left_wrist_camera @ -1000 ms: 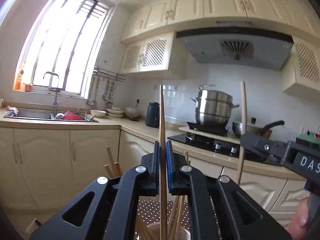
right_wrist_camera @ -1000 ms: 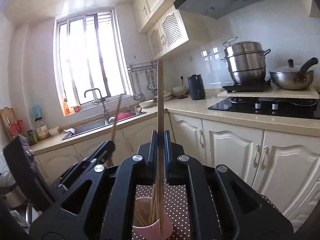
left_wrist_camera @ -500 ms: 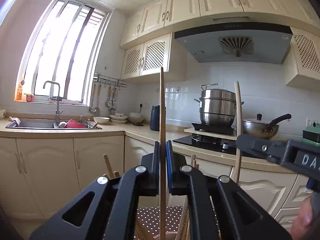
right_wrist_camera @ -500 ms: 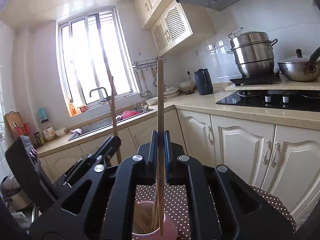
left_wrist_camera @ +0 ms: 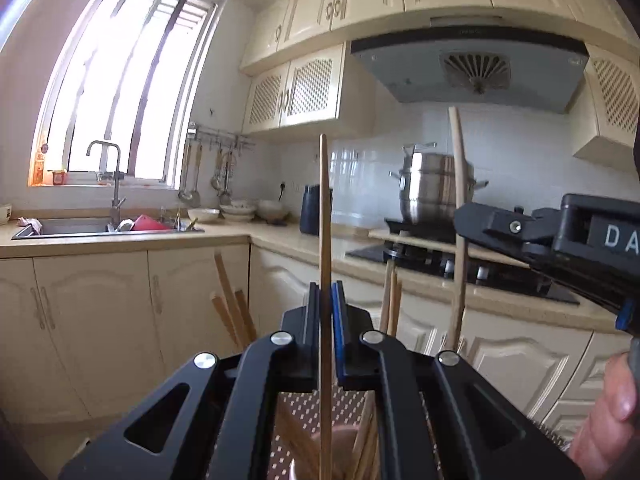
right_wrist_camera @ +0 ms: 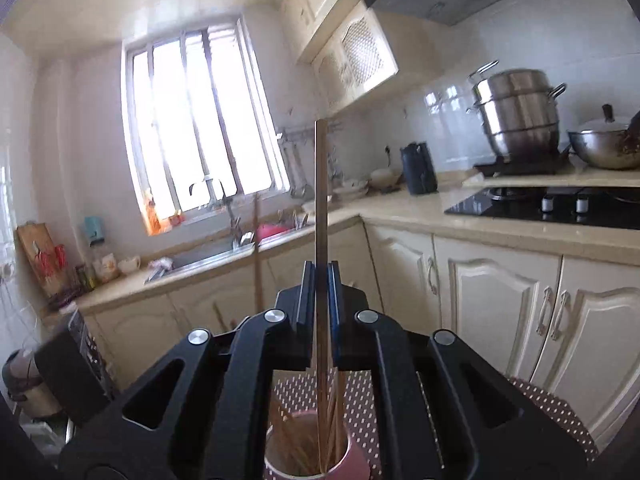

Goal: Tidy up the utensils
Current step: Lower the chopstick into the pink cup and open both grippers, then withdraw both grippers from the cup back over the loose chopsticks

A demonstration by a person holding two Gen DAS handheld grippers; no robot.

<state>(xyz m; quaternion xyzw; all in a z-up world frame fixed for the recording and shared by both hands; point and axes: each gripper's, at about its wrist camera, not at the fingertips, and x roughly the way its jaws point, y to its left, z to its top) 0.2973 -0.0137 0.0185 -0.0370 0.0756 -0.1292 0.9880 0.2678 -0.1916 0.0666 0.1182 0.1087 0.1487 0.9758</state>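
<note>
Two black plastic grippers here, each clamped tight on one wooden chopstick held upright. The left gripper [left_wrist_camera: 325, 312] pinches a thin, round, tapering chopstick [left_wrist_camera: 325, 216] between its blue-edged pads, point up. The right gripper [right_wrist_camera: 320, 292] is closed on a flatter, squarer-looking stick [right_wrist_camera: 321, 200] with a blunt top end. In both views the stick runs straight down through the jaws, and its lower end hangs in or just over the mouth of a pink cup [right_wrist_camera: 352, 460] right below the fingers.

The cup is smooth and round and already has a bunch of pale wooden chopsticks [right_wrist_camera: 288, 436] leaning in it, too many and too overlapped to count. It sits on a brown cloth with white dots [right_wrist_camera: 552, 404].

From the left camera you can see the right gripper coming in from the side with its stick [left_wrist_camera: 458, 208], plus a bit of the person's hand [left_wrist_camera: 608, 412]. One steel stacked pot [right_wrist_camera: 520, 112] sits on the stove behind.
</note>
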